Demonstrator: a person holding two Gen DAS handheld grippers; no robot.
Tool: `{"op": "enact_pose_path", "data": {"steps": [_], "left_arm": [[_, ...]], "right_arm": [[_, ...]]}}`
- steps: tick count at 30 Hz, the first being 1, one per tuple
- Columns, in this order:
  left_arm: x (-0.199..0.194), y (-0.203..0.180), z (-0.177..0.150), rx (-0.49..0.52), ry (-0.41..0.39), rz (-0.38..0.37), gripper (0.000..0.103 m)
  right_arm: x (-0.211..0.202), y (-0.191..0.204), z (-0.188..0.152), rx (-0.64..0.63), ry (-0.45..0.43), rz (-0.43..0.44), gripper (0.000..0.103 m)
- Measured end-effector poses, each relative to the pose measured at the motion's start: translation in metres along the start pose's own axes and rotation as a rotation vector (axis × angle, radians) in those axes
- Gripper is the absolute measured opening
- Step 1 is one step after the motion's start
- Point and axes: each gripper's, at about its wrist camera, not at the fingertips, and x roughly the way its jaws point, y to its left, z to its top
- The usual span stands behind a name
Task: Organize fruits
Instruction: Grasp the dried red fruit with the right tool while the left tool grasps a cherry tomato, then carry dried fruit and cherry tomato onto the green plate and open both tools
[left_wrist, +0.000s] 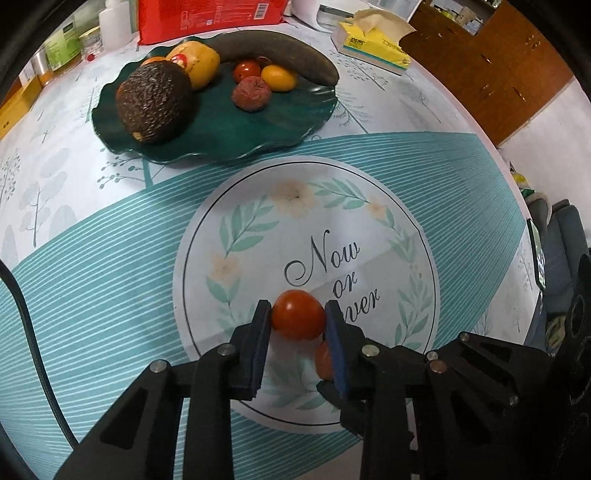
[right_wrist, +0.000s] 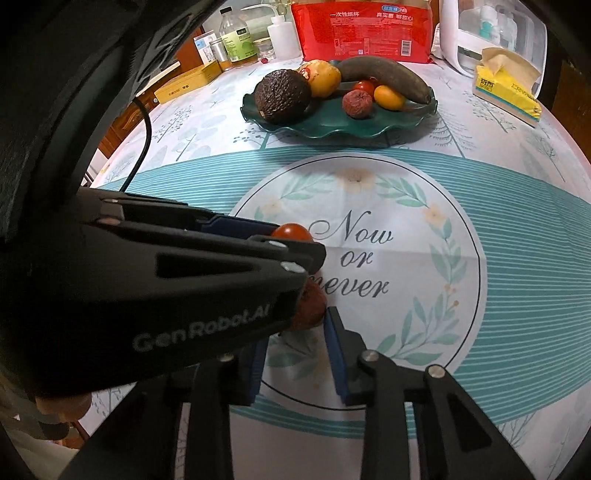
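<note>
My left gripper (left_wrist: 298, 310) is shut on a red cherry tomato (left_wrist: 297, 314) above the tablecloth's round print. The tomato also shows in the right wrist view (right_wrist: 291, 232), held by the left gripper (right_wrist: 295, 243). A second reddish-brown fruit (left_wrist: 324, 360) lies on the cloth under the left gripper's right finger. In the right wrist view this fruit (right_wrist: 310, 308) sits between the fingers of my right gripper (right_wrist: 295, 317), partly hidden by the left gripper; whether the right pads touch it I cannot tell. A dark green plate (left_wrist: 288, 125) holds an avocado (left_wrist: 153, 101), a yellow fruit, a long dark fruit and small tomatoes.
A yellow tissue box (left_wrist: 373, 42) lies far right. A red package (left_wrist: 207, 16), bottles and jars (right_wrist: 236, 37) stand behind the plate (right_wrist: 369, 127). A black cable (right_wrist: 144, 136) runs along the left table edge. A wooden cabinet (left_wrist: 509, 66) is beyond the table.
</note>
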Motion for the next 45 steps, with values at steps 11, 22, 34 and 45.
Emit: {"op": "enact_pose_path", "data": {"steps": [11,22,34,45], "left_arm": [[-0.051,0.022,0.005,-0.066,-0.065,0.091,0.027],[-0.155,0.024,0.079,-0.038,-0.218,0.279,0.027],[-0.230,0.036,0.203,-0.018,-0.349,0.384,0.027],[-0.101,0.063,0.259,0.013,-0.151,0.385,0.027]], "right_arm": [[-0.021,-0.006,0.019,-0.003,-0.003,0.013,0.030],[-0.107,-0.023,0.122,-0.044,-0.125,0.006,0.030],[-0.160,-0.033,0.264,-0.078,-0.243,0.007,0.030],[-0.037,-0.040,0.257,-0.085,-0.006,0.021,0.030]]}}
